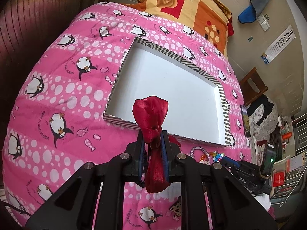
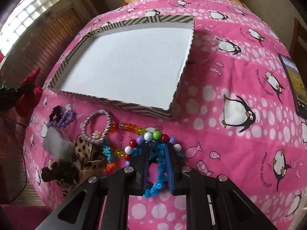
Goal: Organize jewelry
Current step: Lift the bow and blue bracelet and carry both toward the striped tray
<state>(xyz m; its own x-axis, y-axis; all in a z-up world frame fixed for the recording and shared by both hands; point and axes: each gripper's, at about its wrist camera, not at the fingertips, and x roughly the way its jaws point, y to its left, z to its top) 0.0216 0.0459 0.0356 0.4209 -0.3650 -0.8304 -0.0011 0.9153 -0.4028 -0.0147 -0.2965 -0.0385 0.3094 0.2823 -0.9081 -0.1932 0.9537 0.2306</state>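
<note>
The left gripper (image 1: pixel 152 134) is clamped on a red ribbon (image 1: pixel 151 115); the right gripper (image 2: pixel 157 149) pinches blue beads (image 2: pixel 160 164) between its fingers.

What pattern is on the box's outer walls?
Black-and-white stripes and chevrons on the box; its inside is plain white. Best seen in the right wrist view.

The phone (image 2: pixel 293 84) on the blanket is cut off at the picture's right side. The red ribbon (image 2: pixel 28 88) is partly cut off on the left. The tiny words on the wall chart (image 1: pixel 278 44) are too small to read.

Pink penguin-print blanket (image 1: pixel 57 88) with white dots, box (image 2: pixel 107 104) white inside with grey-and-white striped walls, dark red ribbon (image 1: pixel 151 118), blue bead bracelet (image 2: pixel 160 164), lilac braided ring (image 2: pixel 96 124), leopard-print scrunchie (image 2: pixel 86 149)
</note>
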